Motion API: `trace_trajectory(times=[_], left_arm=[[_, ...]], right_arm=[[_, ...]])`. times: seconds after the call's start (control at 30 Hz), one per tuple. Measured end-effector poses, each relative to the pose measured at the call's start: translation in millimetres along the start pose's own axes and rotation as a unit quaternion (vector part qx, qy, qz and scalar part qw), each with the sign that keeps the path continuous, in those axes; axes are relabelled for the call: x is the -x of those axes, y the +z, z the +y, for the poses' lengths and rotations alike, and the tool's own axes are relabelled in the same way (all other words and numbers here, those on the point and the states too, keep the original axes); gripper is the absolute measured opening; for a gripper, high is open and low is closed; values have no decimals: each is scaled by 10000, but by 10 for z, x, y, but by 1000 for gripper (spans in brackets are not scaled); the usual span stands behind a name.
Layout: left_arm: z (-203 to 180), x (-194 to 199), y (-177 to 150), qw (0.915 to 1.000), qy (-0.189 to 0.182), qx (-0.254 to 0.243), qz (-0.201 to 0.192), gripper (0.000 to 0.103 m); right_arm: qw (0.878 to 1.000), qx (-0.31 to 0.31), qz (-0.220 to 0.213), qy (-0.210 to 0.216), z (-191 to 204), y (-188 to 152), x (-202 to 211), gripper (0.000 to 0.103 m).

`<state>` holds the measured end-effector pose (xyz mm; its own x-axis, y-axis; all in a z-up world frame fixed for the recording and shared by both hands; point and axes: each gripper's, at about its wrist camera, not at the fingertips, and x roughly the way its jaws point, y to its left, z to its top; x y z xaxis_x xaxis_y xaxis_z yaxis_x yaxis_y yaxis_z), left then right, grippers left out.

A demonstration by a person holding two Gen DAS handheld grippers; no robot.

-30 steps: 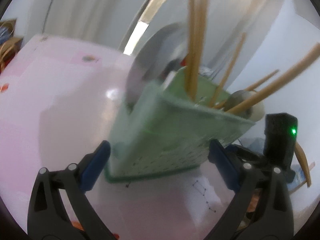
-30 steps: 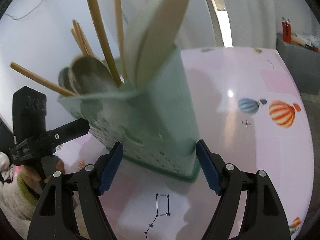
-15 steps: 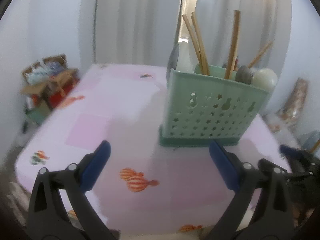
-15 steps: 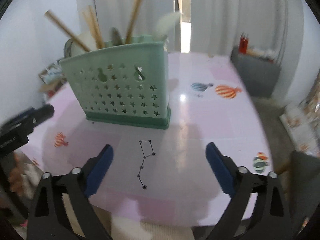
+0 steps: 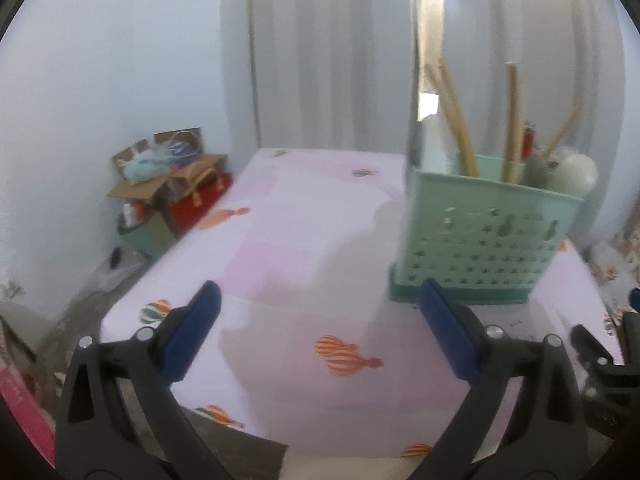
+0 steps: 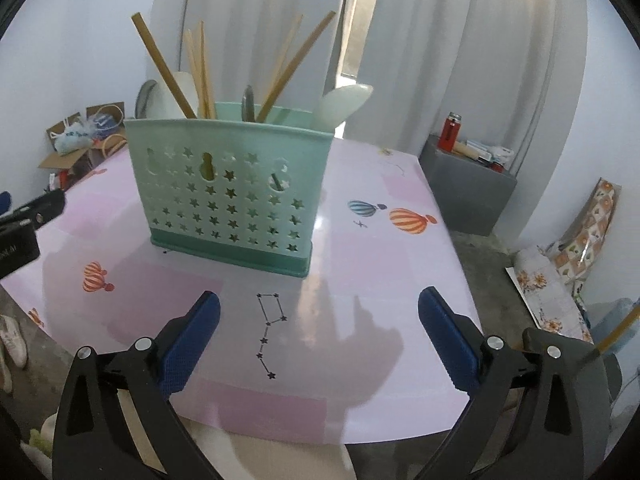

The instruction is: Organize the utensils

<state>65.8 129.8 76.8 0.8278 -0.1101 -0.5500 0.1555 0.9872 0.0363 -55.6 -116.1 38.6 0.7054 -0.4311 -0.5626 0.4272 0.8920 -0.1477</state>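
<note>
- Pink glossy tablecloth printed with hot-air balloons (image 6: 360,264) fills my nearest ground in both wrist views, bare under the tongs.
- My right gripper (image 6: 319,334) stands released, its jaws having just been opening wide, with nothing between the blue pads.
- My left gripper (image 5: 318,330) is also spread and empty.
- From the right tongs, the mint-green plastic utensil caddy with star cut-outs (image 6: 232,196) sits at about eleven o'clock, apart from the pads, its long side broadside to me.
- From the left tongs it lies at about two o'clock, just past the right-hand pad in that view, so I judge neither hand clearly nearer.
- Wooden chopsticks (image 6: 160,64) and a pale green spatula (image 6: 344,102) stand upright or leaning in the caddy.
- Furthest off hang white curtains (image 6: 440,40).
</note>
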Motion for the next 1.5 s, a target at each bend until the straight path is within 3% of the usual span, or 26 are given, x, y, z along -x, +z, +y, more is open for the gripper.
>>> trace_trajectory(times=[0.13,0.27,0.67,1.5], left_arm=[[43,-38,9,9992,400,-25,88,94],[79,-49,-2,9987,487,10,152,95],[93,-61,-5,9987,486,62,136,95],[66,-83,-62,9985,481,44,247,95]], right_arm=[[10000,-73,36,-31,-29,-10,-27,97],[9995,-285,94,-120,-104,-12,-77,96],[9977,-563,303,-210,-206,-51,-221,96],[9977,-552,338,-196,-220,-63,-253,96]])
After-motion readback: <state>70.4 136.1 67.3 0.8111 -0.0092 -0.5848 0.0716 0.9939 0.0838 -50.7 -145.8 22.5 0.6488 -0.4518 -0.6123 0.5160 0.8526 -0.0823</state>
